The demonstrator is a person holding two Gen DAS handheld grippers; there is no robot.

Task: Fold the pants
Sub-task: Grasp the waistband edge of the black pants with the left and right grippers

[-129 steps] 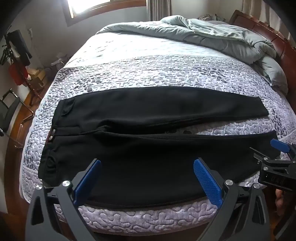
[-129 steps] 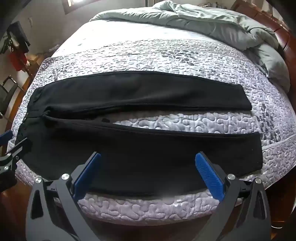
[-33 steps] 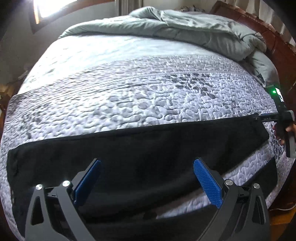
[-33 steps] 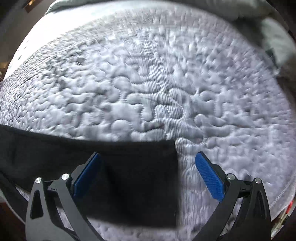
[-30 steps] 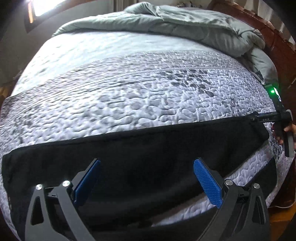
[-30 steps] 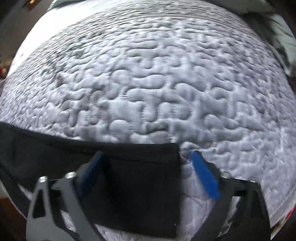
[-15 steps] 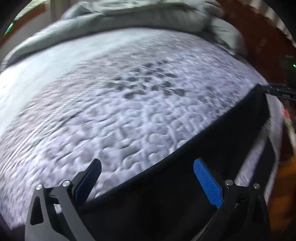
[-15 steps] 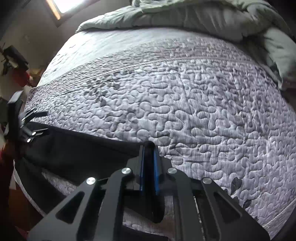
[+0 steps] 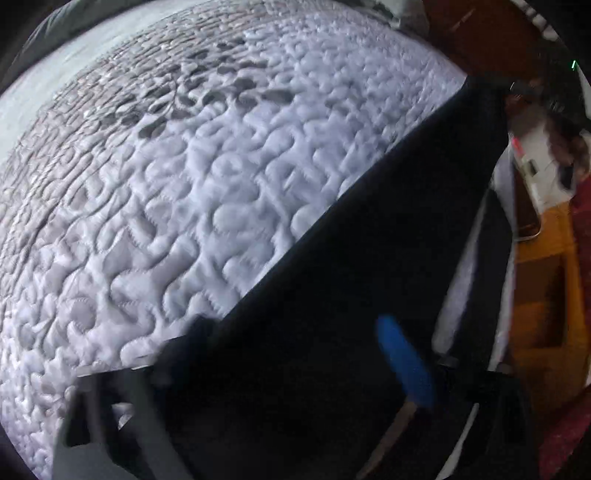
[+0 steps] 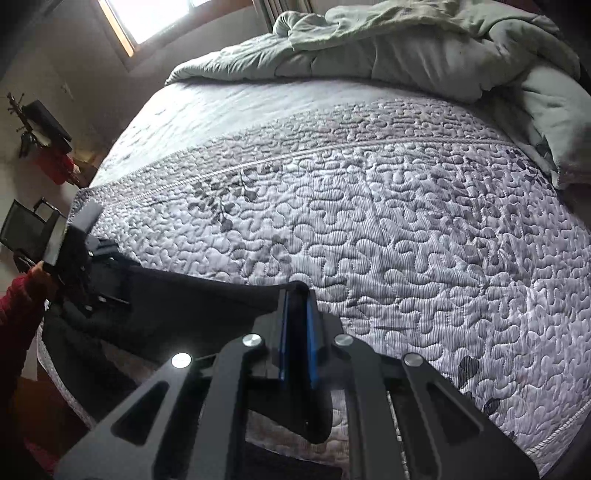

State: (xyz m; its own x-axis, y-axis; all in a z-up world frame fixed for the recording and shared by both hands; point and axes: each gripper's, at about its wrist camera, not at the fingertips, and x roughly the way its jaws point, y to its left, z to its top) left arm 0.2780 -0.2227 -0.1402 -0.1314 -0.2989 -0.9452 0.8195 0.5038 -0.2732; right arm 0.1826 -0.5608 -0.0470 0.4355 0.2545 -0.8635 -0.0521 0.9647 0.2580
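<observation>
Item, nearest: our right gripper (image 10: 297,332), its blue pads pressed together on the hem corner of the black pants (image 10: 177,306). We judge the pinch sits at the cuff so that this leg can be lifted as one flat panel and carried over the other.

Item: our left gripper (image 9: 295,354), blurred in its own view. One blue pad (image 9: 404,360) shows over black cloth, the other finger is a dark smear at the cloth's edge. We cannot tell whether it is closed on the fabric or merely around it. From the right wrist view it sits at the waist end of the same leg, at the left edge of the bed, held by a hand in a red sleeve (image 10: 16,310). We take it that the two ends are taken together to keep the leg taut and unwrinkled.

Item: the pants themselves, lying along the near edge of the bed, one leg stretched in a straight band between the two grippers, the second leg showing as a darker strip beneath and nearer.

Item: quilted bedspread (image 10: 406,229), grey-white, carrying the garment.

Item, farthest: rumpled grey-green duvet (image 10: 424,48) heaped at the head of the bed, well apart from the work, and a window (image 10: 159,14) beyond.
</observation>
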